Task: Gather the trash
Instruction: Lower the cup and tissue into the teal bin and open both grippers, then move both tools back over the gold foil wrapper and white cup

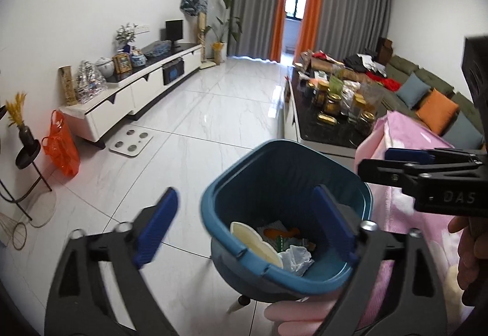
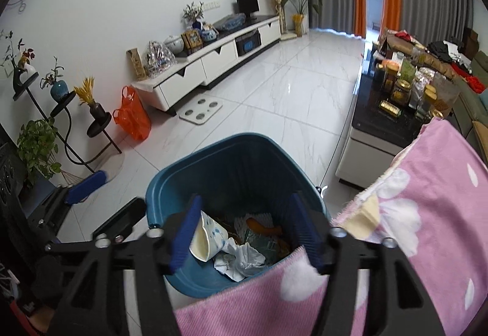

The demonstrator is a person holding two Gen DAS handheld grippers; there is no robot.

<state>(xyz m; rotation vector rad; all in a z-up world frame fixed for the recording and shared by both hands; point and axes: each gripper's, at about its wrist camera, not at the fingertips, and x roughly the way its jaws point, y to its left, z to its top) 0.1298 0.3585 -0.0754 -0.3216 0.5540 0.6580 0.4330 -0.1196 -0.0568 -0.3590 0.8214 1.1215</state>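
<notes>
- Trash fills the bottom of a teal plastic waste bin (image 1: 283, 183) with ribbed inner walls, which stands on the glossy white tiled floor (image 1: 213, 110) just beside a pink blanket with white flower shapes (image 2: 427, 198).
- Inside the bin lie a crushed white paper cup with a blue print (image 2: 209, 240), a crumpled white tissue (image 2: 241, 259), an orange scrap (image 2: 262, 226) and some green-printed wrappers (image 2: 265, 244).
- Seen from the left wrist, the same cup (image 1: 256, 241) shows its cream inside and rests against the bin's near wall, with the tissue (image 1: 297, 258) touching it.
- Left gripper (image 1: 244, 223), black with blue ribbed pads, has its jaws spread wide: one pad is over the floor outside the bin, the other over the bin's mouth, and nothing is between them.
- Right gripper (image 2: 244, 232) hangs over the bin's opening with its jaws apart and no object pressed by either pad; the trash lies below them.
- In the left wrist view the right gripper (image 1: 396, 165) reaches in from the right edge above the blanket, and part of a hand (image 1: 466, 244) shows behind it.
- A corner of the blanket drapes over the bin's near rim in the right wrist view.
- Farther off stand a long white TV cabinet (image 1: 146, 89), an orange plastic bag (image 1: 61, 147) on the floor by it, a white bathroom scale (image 1: 131, 141), and a dark-topped coffee table (image 1: 323, 125) crowded with jars.
</notes>
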